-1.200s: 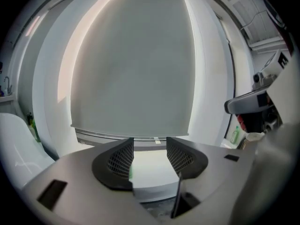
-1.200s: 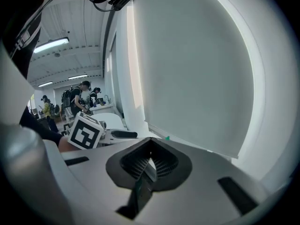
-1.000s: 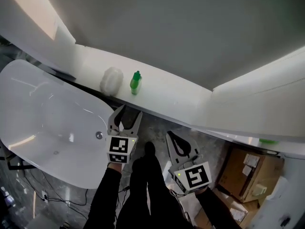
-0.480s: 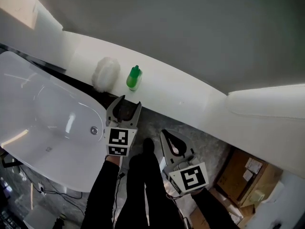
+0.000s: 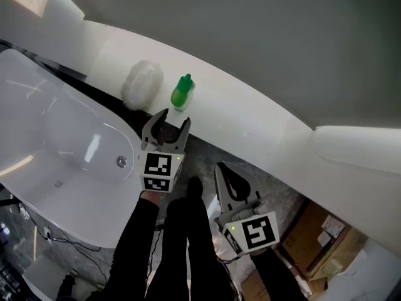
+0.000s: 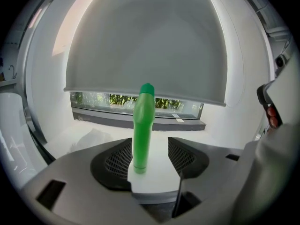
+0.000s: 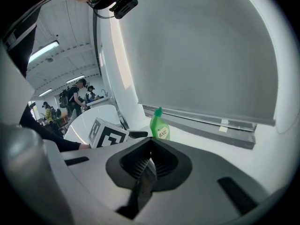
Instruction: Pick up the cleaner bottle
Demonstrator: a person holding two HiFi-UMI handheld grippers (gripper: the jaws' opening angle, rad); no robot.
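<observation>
The green cleaner bottle (image 5: 182,93) stood upright on the white ledge (image 5: 241,119) beside a fluffy white sponge (image 5: 142,83), just ahead of the left gripper (image 5: 170,119), whose fingers were spread wide and held nothing, while the right gripper (image 5: 221,167) hung lower, its fingers pressed together and empty.

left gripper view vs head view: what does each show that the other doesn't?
Left gripper view only: a roller blind and a window strip with greenery below it. Head view only: the bathtub with its drain, the person's legs, cardboard boxes. Both: the green cleaner bottle upright on the white ledge, in line with the open left tool, not gripped.
</observation>
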